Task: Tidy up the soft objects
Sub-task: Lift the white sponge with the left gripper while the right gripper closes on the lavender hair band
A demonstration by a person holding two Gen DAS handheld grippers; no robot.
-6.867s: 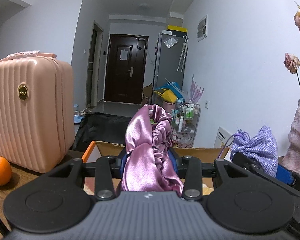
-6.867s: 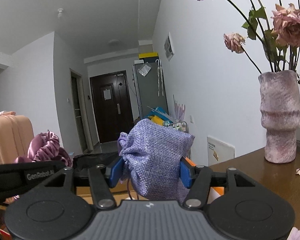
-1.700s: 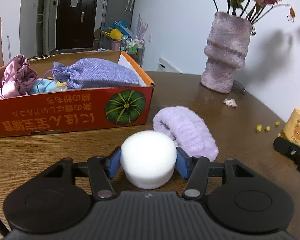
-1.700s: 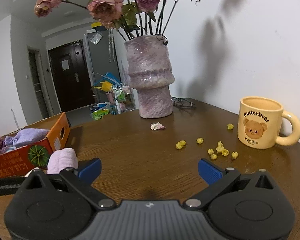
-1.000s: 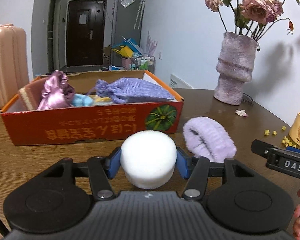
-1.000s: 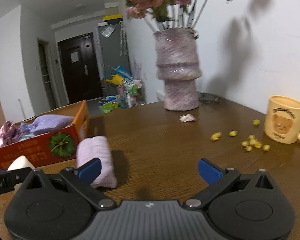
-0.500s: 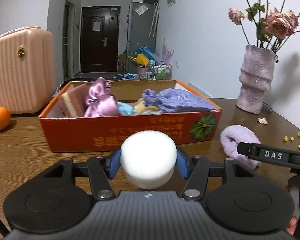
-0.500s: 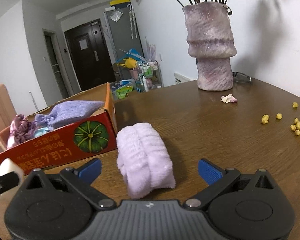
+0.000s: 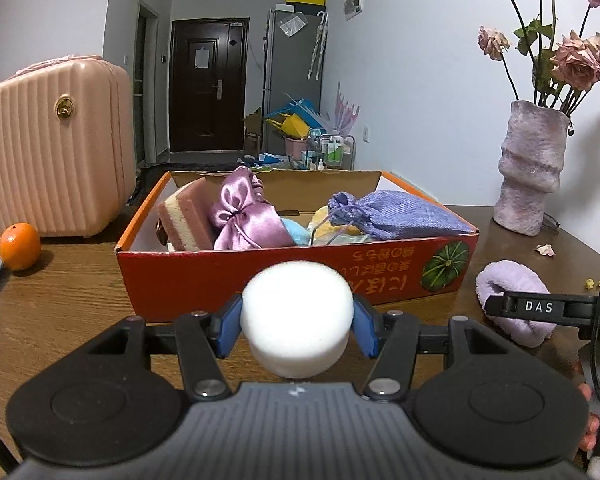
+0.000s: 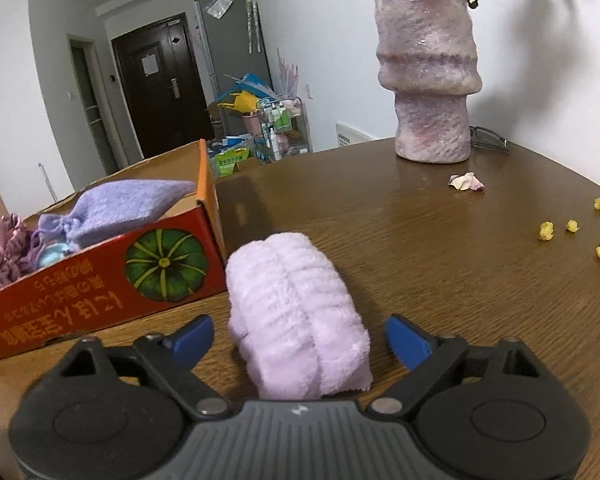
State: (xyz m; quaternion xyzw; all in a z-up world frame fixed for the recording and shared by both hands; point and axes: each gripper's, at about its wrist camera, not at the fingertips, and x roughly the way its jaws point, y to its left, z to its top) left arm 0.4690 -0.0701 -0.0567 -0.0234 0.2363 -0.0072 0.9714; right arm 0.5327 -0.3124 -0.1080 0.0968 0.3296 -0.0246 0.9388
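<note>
Left wrist view has the left hand-held gripper low in the middle, its blue pads pressed against both sides of a white foam cylinder, which it holds raised above the brown wooden bench; straight ahead at 12 o'clock stands an orange cardboard box printed with a green pumpkin; inside it lie a pink-and-cream sponge block toward 11 o'clock, a pink satin pouch in the middle and a purple drawstring bag toward 1 o'clock; a lilac fleece roll lies on the bench at 3 o'clock, just beside the box's right end; an orange sits at 9 o'clock in front of a pink suitcase; a mauve vase of dried roses stands at 2 o'clock.

Right wrist view shows the right hand-held gripper spread wide with nothing in its grip; the lilac fleece roll lies on the bench between the two blue pads, touching neither as far as can be seen; the orange cardboard box sits at 10 o'clock, the roll just beside its corner; the mauve vase rises at 1 o'clock, with a fallen petal near its base and yellow bits scattered at 3 o'clock.
</note>
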